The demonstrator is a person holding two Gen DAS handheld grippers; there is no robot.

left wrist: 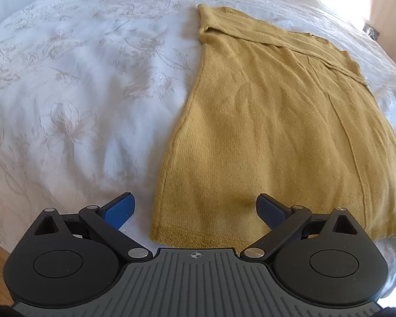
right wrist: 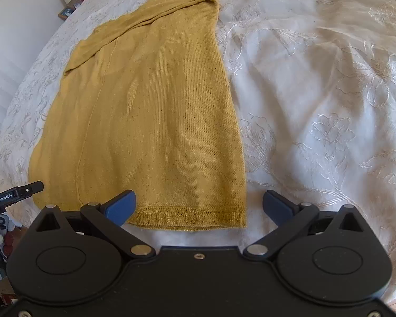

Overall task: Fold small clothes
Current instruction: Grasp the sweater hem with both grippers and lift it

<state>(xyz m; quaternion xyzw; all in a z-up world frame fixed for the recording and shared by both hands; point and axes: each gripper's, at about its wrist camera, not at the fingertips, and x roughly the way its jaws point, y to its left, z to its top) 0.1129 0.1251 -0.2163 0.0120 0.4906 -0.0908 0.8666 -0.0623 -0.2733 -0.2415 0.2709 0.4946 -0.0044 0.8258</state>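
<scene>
**Mustard knit top laid flat on a bed, both grippers spread wide at its hem**

A mustard-yellow knit top (left wrist: pixel 264 121) lies flat on a white bedspread (left wrist: pixel 79 92) embroidered with pale flowers. Its ribbed hem (right wrist: pixel 190 218) is nearest the cameras, and the body runs away toward the far end of the bed. At that far end a strip of the same fabric, perhaps a sleeve, lies folded diagonally across the garment; the fisheye view makes its exact shape hard to judge.

The left gripper (left wrist: pixel 195 211) hovers at the hem's left corner. Its jaws stand wide apart and hold nothing: one blue-padded finger (left wrist: pixel 120 211) is over bare bedspread, and the other is over the cloth.

The right gripper (right wrist: pixel 199 207) sits at the hem's right corner, jaws also wide and empty, one finger over the cloth and one over the bedspread. Whether any finger touches the fabric cannot be told.

In the right wrist view, a bedside shelf (right wrist: pixel 71 6) with small items stands by the wall at upper left.
</scene>
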